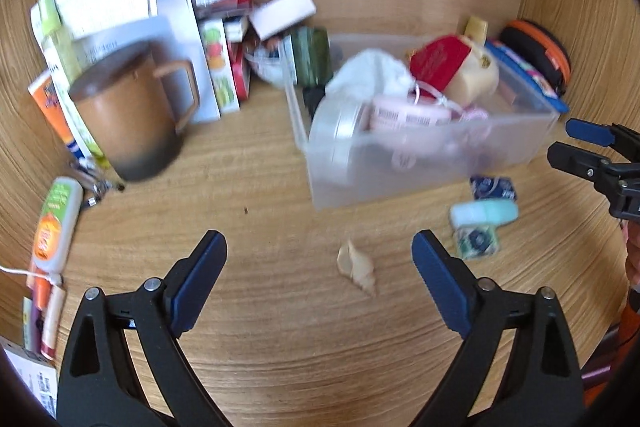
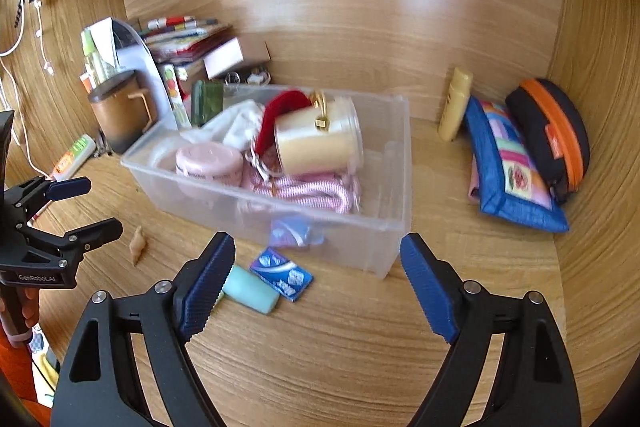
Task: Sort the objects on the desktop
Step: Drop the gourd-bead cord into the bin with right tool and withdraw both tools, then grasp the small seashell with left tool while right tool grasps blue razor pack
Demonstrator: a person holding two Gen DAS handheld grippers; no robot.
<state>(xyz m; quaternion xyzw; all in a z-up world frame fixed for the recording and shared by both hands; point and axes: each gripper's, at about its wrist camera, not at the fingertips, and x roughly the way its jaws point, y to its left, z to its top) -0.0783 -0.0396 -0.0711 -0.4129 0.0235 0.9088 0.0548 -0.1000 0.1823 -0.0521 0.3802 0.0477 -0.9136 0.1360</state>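
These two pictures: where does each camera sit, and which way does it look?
Left view: on the left tongs, looking down at the desk, a shell between their open tips; the right tongs show at the edge.
Right view: on the right tongs, facing the clear box; the left tongs and fingers show.
Shared: box, shell, brown mug.

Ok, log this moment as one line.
left gripper: open, empty | right gripper: open, empty | shell: on desk | clear bin: partly filled
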